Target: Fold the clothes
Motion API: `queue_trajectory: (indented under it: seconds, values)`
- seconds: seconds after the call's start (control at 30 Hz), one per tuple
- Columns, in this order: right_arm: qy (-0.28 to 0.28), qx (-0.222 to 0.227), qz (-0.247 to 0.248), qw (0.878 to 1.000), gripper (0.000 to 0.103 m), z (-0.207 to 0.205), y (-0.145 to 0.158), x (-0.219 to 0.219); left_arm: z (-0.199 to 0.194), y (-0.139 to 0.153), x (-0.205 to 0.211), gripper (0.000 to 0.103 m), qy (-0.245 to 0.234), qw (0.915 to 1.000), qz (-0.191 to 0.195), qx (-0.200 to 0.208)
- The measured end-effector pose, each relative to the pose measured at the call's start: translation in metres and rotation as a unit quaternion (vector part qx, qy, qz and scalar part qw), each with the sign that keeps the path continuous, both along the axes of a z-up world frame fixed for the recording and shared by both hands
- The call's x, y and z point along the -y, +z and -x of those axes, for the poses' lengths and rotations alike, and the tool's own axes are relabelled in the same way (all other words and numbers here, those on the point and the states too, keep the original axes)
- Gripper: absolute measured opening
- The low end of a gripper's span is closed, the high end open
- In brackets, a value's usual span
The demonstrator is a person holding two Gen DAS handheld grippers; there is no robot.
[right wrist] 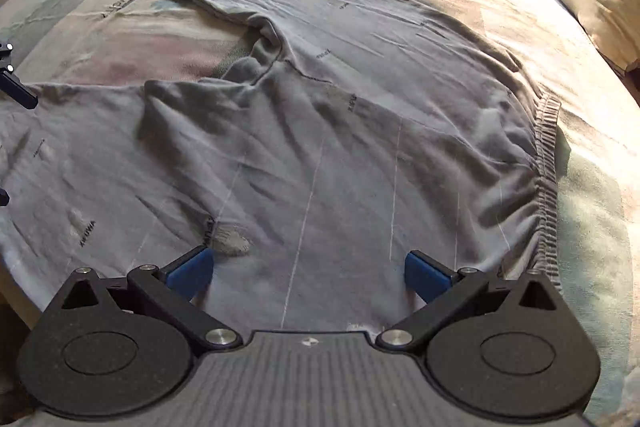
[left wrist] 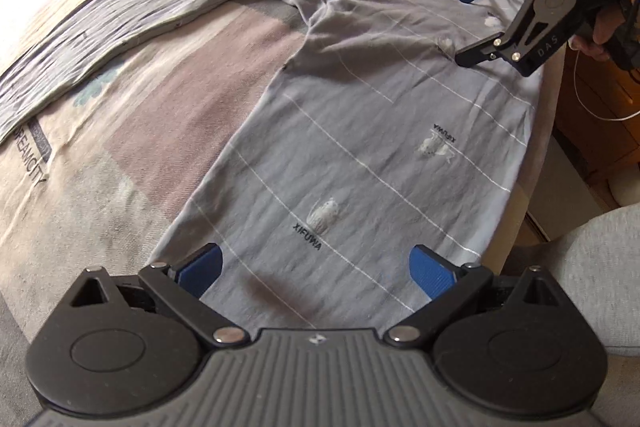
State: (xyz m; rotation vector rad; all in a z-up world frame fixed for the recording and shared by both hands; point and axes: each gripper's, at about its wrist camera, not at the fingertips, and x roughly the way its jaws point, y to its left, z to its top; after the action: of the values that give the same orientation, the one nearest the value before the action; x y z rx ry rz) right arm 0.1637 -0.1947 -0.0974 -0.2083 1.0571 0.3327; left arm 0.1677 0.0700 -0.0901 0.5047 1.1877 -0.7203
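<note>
While my left gripper (left wrist: 316, 265) hovers w/ jaws apart over the pants (left wrist: 352, 163), soft grey knit spread on the bedsheet (left wrist: 100, 163), my right gripper (right wrist: 308, 271), at 2 o'clock, gapes too.

A pair of grey trousers (left wrist: 360, 155) lies spread flat on the bed (left wrist: 120, 147), unfolded. The cloth is light grey with thin white lines across it and small pale animal prints, each marked "XIFUWA" in dark letters. The two legs fork apart from the crotch: one leg (left wrist: 320, 227) runs along the bed's edge, the other leg (left wrist: 132, 15) stretches away across the bed's middle, leaving a wedge of bed cover bare between them. The gathered elastic waistband (right wrist: 546, 163) lies toward the pillow end of the bed. The fabric is creased and rumpled around the crotch (right wrist: 260, 67).
</note>
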Motion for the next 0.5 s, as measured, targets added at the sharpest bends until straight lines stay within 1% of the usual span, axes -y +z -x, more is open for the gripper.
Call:
queue_trajectory:
  seconds: [0.03, 0.07, 0.13, 0.17, 0.2, 0.27, 0.3, 0.37, 0.4, 0.43, 0.5]
  values:
    - [-0.009, 0.006, -0.017, 1.000, 0.103, 0.002, -0.001, 0.006, 0.004, -0.005, -0.001, 0.100, -0.005, 1.0000, -0.003, -0.002]
    - [-0.013, 0.005, -0.016, 1.000, 0.103, 0.003, 0.000, 0.007, 0.011, -0.007, -0.004, 0.101, -0.019, 0.9998, -0.003, 0.007]
    - [-0.023, -0.006, -0.010, 1.000, 0.103, 0.004, 0.003, 0.007, 0.019, -0.006, -0.011, 0.101, -0.029, 0.9995, -0.015, 0.004]
    - [-0.027, -0.014, -0.009, 0.999, 0.103, 0.005, 0.005, 0.007, 0.019, -0.004, -0.013, 0.101, -0.022, 0.9996, -0.018, -0.004]
    - [-0.028, -0.018, -0.017, 0.999, 0.103, 0.008, 0.009, 0.007, 0.017, 0.000, -0.018, 0.101, -0.005, 0.9997, -0.014, -0.017]
    - [-0.013, -0.015, -0.031, 0.999, 0.103, 0.018, 0.013, 0.008, 0.013, 0.003, -0.024, 0.101, 0.012, 0.9997, -0.010, -0.018]
    - [-0.003, -0.019, -0.026, 0.999, 0.103, 0.022, 0.011, 0.006, 0.012, 0.005, -0.027, 0.101, 0.019, 0.9996, -0.010, -0.017]
    - [0.018, -0.036, -0.006, 0.999, 0.103, 0.031, 0.003, 0.004, 0.013, -0.001, -0.037, 0.101, 0.033, 0.9991, -0.020, -0.019]
    - [0.018, -0.026, -0.010, 0.999, 0.103, 0.037, 0.002, 0.008, 0.013, -0.004, -0.042, 0.101, 0.039, 0.9987, -0.026, -0.020]
    - [0.017, -0.020, -0.013, 1.000, 0.103, 0.043, 0.002, 0.011, 0.016, -0.004, -0.047, 0.101, 0.040, 0.9989, -0.021, -0.016]
    - [0.013, -0.034, -0.004, 0.999, 0.103, 0.046, 0.003, 0.015, 0.020, -0.003, -0.051, 0.101, 0.039, 0.9986, -0.028, -0.021]
